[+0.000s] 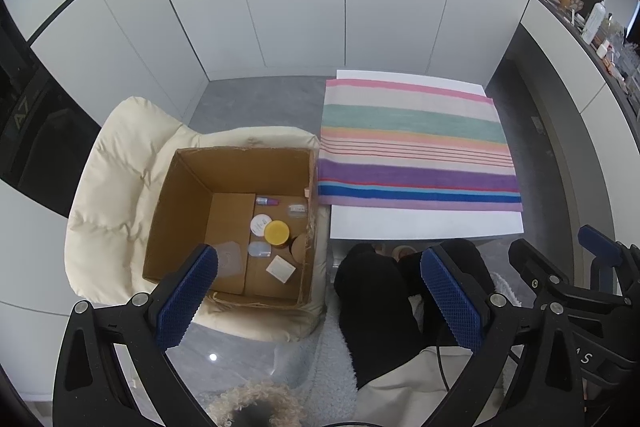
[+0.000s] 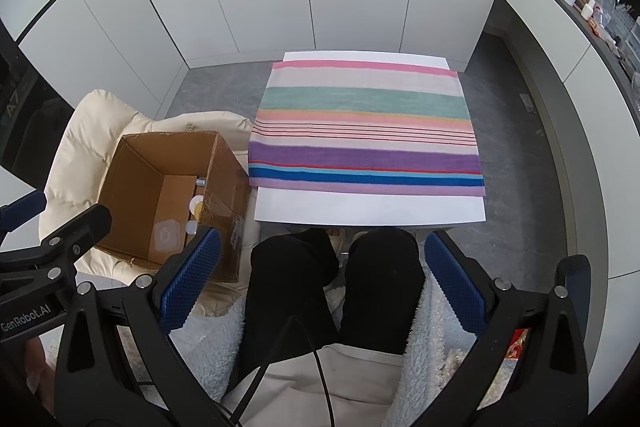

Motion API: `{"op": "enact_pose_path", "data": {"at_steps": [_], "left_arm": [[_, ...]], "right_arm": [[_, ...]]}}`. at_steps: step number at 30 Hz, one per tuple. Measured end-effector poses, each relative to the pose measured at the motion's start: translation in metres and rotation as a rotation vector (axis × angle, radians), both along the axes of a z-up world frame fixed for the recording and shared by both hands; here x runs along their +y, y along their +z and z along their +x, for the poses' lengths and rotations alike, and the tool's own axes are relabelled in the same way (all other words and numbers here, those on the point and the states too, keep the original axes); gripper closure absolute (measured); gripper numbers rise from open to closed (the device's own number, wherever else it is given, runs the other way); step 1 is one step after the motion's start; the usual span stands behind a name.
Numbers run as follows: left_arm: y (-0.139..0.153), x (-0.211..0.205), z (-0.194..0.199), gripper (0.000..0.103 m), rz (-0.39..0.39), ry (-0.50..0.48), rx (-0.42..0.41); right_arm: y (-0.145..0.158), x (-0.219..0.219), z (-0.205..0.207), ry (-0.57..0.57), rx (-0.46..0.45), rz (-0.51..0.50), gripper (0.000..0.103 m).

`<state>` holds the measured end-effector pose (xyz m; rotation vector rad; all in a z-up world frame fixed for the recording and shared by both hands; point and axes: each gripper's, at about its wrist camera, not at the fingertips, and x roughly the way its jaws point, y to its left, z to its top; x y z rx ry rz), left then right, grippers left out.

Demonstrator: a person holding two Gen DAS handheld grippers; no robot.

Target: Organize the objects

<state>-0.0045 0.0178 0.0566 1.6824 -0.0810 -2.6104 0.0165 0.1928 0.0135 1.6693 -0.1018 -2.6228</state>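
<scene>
holding 2 tongs agape, empty | 1 box (image 1: 192,179) | 1 yellow-lidded jar (image 1: 276,231)

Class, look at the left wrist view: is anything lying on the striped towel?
No. The striped towel is bare, and the small items, such as the yellow lid, sit in the box.

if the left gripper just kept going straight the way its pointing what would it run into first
Probably the cardboard box on the cream cushioned chair, near its right wall, or the floor gap beside the white table. The left gripper is open and empty; depth is hard to judge through the fisheye.
</scene>
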Motion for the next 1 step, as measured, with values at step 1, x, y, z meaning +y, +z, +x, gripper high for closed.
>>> {"op": "enact_pose_path", "data": {"at_steps": [1], "left_arm": [[0.0, -0.0001, 0.0, 0.001, -0.001, 0.0, 0.0]], "right_arm": [[0.0, 0.0002, -0.0002, 0.0, 0.0, -0.001, 0.0]]}}
